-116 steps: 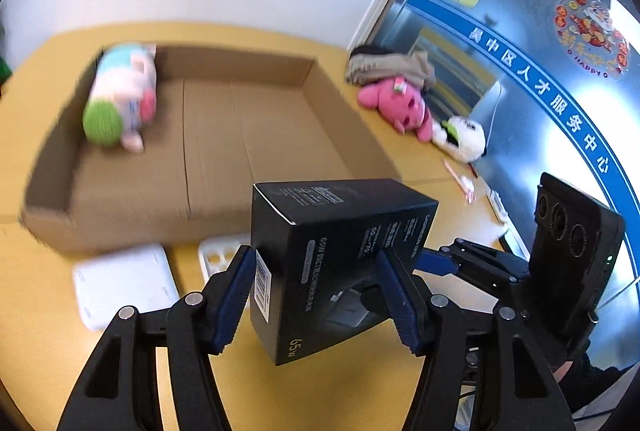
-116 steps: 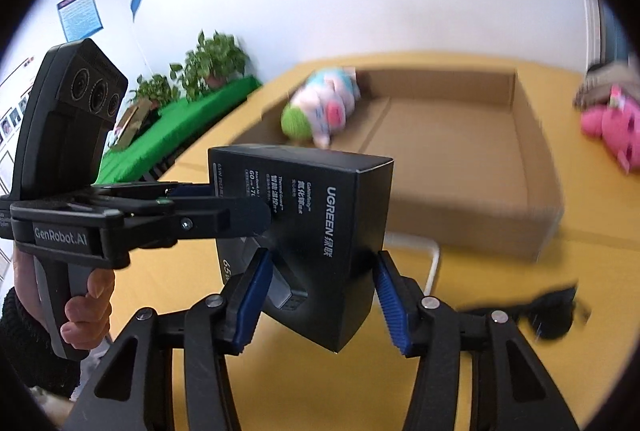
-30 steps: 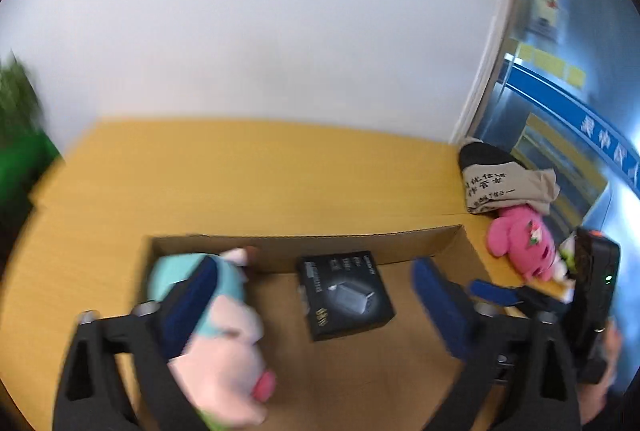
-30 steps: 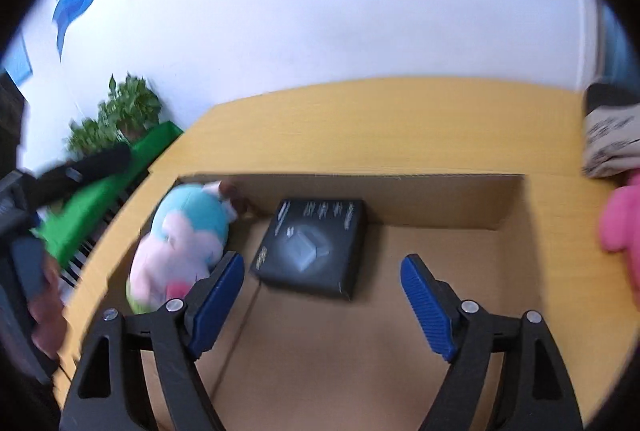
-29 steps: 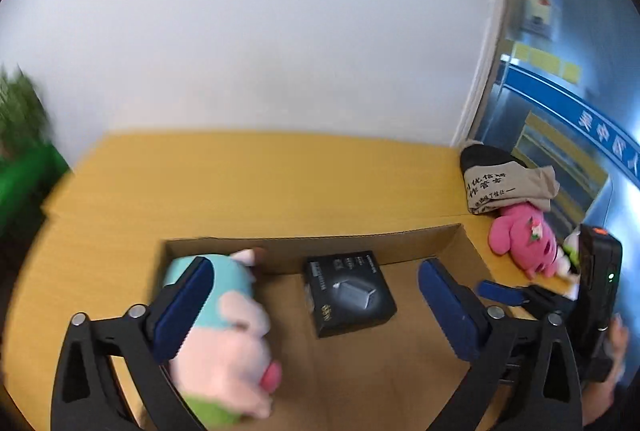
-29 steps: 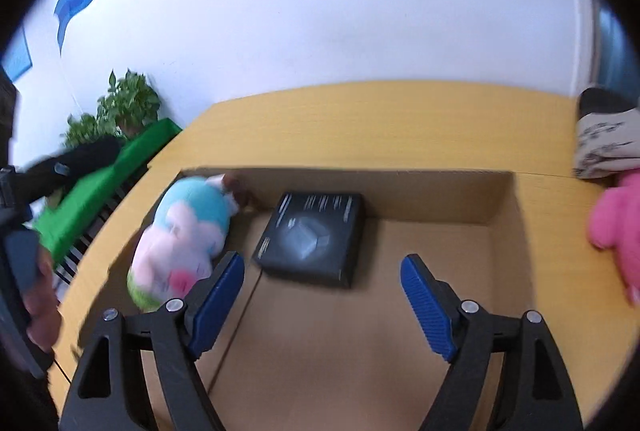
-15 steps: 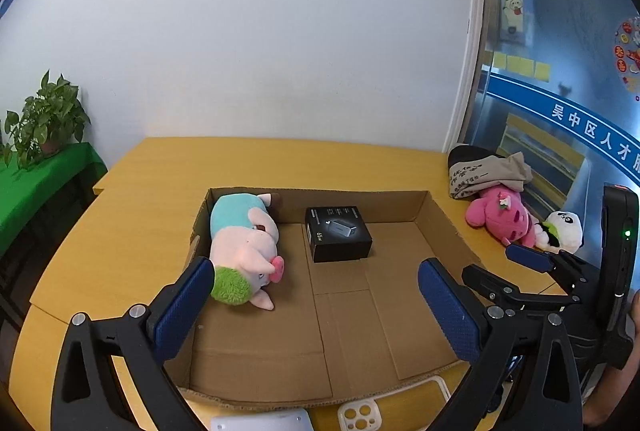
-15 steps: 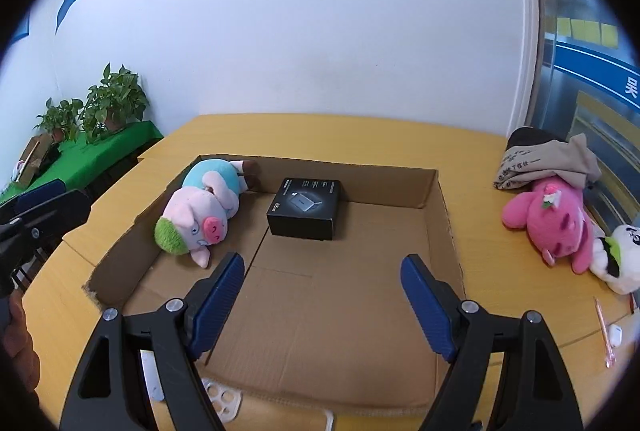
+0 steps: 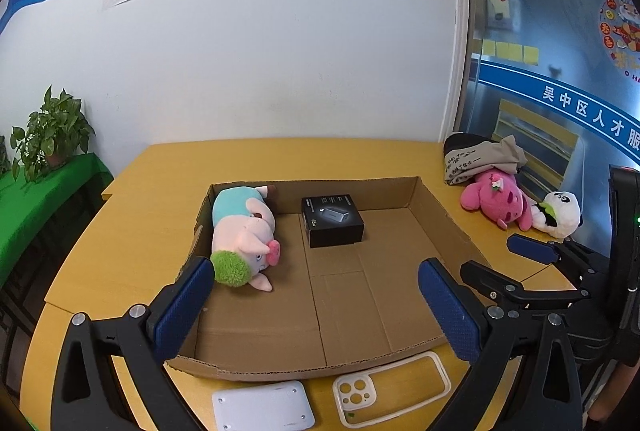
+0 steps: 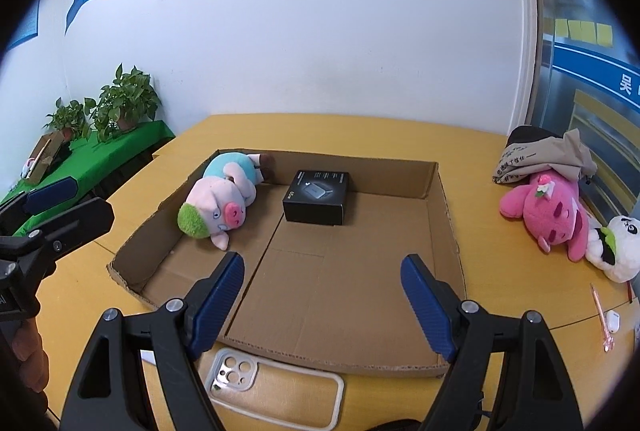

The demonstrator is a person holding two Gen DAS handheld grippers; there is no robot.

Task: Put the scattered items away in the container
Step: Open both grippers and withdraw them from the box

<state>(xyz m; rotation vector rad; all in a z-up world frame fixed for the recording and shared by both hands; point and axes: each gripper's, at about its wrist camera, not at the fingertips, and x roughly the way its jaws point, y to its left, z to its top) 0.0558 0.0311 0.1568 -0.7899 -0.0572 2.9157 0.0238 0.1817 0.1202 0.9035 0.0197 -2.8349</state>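
A shallow cardboard box (image 9: 444, 207) (image 10: 446, 207) lies on the yellow table. Inside it rest a black carton (image 9: 332, 221) (image 10: 316, 201) and a pig plush (image 9: 244, 235) (image 10: 220, 199) by the left wall. My left gripper (image 9: 316, 305) is open and empty above the box's near edge. My right gripper (image 10: 322, 297) is open and empty too, over the box's front. A clear phone case (image 9: 390, 389) (image 10: 276, 391) and a white flat device (image 9: 262, 409) lie on the table before the box. A pink plush (image 9: 494, 201) (image 10: 548, 209) and a panda plush (image 9: 560, 213) (image 10: 616, 245) lie right of the box.
Folded cloth (image 9: 480, 155) (image 10: 540, 151) sits behind the pink plush. A pen (image 10: 600, 315) and a small white piece (image 10: 612, 319) lie at the table's right edge. Potted plants (image 10: 120, 103) stand on a green shelf at the left. A white wall stands behind the table.
Both grippers let go of the black carton, now lying in the box, and pulled back and up from it. In the last half second little has moved.
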